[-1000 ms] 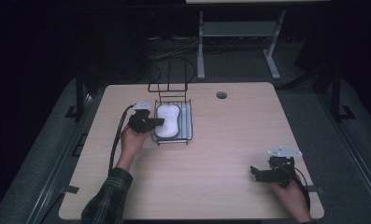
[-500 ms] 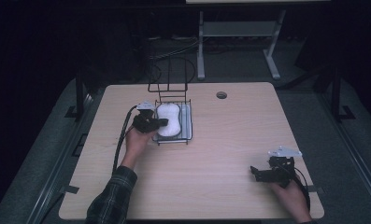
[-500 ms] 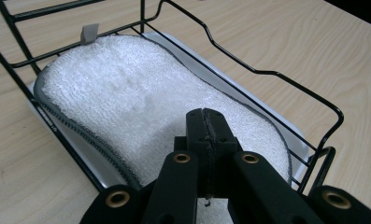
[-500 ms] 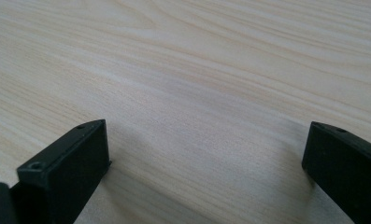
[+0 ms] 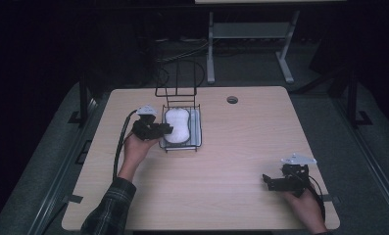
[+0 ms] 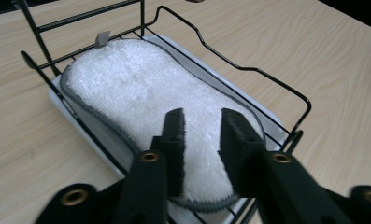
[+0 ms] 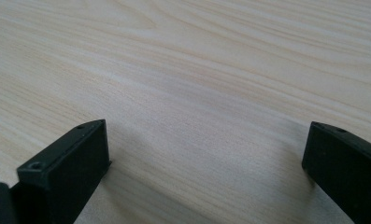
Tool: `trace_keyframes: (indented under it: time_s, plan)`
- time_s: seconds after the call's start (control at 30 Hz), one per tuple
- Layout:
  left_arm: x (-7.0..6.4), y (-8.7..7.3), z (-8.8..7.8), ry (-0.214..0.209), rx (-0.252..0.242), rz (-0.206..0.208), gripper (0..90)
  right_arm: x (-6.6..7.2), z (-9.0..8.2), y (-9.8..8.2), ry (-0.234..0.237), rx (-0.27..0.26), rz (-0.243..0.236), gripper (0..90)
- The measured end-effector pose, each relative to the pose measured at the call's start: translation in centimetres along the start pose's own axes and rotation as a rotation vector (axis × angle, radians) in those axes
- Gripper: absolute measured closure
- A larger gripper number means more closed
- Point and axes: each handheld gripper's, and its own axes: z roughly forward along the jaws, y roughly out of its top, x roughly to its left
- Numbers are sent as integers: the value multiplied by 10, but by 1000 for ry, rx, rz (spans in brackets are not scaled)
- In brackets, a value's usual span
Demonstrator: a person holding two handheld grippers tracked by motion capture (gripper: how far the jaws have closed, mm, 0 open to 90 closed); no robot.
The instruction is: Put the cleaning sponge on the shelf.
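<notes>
The left tool (image 6: 202, 135) hides the sponge's (image 6: 141, 88) near end, and the tray (image 6: 267, 114) beneath barely shows.

Wire rack (image 5: 177, 93) walls the sponge (image 5: 177, 125); tabletop (image 5: 231, 161) open.

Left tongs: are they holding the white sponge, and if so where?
Nothing is held. The left tongs have just been opening and hover apart over the near end of the white sponge lying in the wire rack.
</notes>
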Motion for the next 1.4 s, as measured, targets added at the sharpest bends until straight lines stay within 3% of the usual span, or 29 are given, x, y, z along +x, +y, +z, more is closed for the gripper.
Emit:
trace_keyframes:
  time_s: [0.13,0.53,1.0,1.13,1.4]
  plan:
    - [-1,-1,-10,8,6,2,481,0,0,0,0,0,-1,2]
    - [-11,-22,-37,60,57,17,186,0,0,0,0,0,-2,2]
    - [-34,-66,-71,97,46,24,143,0,0,0,0,0,-2,3]
    - [-42,-84,-77,117,66,40,143,0,0,0,1,0,-3,3]
    - [-51,-112,-90,134,79,34,143,0,0,0,2,0,-3,3]
